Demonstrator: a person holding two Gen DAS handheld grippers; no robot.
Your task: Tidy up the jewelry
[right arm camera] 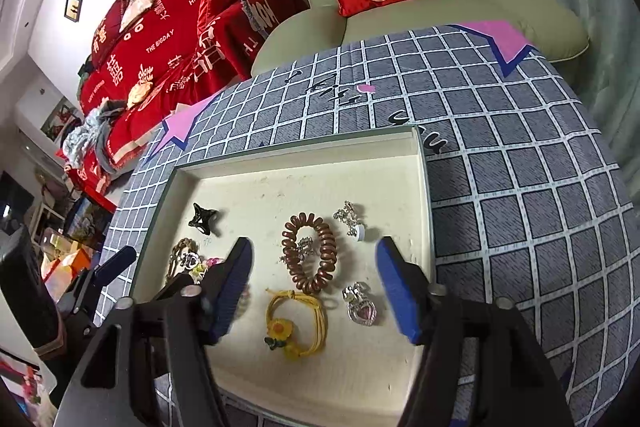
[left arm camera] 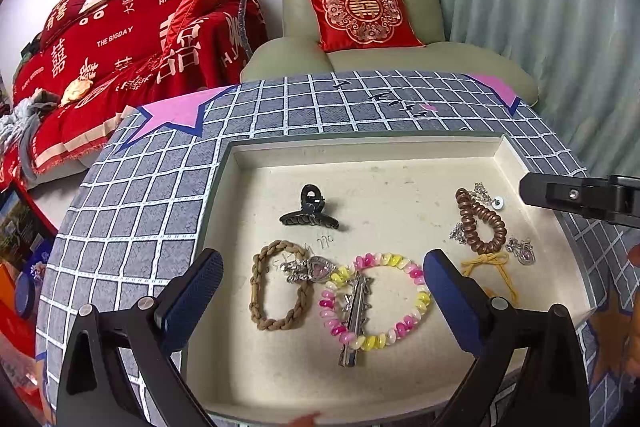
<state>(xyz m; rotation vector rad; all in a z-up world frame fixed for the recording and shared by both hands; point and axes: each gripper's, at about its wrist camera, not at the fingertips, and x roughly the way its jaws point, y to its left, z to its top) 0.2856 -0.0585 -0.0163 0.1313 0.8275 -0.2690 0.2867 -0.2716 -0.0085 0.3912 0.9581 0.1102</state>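
Observation:
A cream tray [left arm camera: 360, 151] [right arm camera: 424, 187] on the checked table holds the jewelry. In the left wrist view my left gripper [left arm camera: 322, 267] is open above a pink-yellow coil bracelet [left arm camera: 416, 303] with a silver hair clip [left arm camera: 354, 323] across it, beside a tan braided band [left arm camera: 260, 291] and a heart brooch [left arm camera: 316, 269]. A black claw clip [left arm camera: 310, 213] lies further back. My right gripper [right arm camera: 314, 251] is open above a brown coil tie [right arm camera: 320, 255], a yellow flower tie [right arm camera: 296, 323], a heart pendant [right arm camera: 362, 309] and a silver earring [right arm camera: 350, 219].
The checked grey tablecloth [left arm camera: 140, 195] [right arm camera: 520, 187] surrounds the tray. A green armchair with a red cushion [left arm camera: 360, 11] stands behind the table, a red-covered sofa [left arm camera: 120, 47] to the left, curtains on the right. The right gripper's finger [left arm camera: 560, 193] shows at the left view's right edge.

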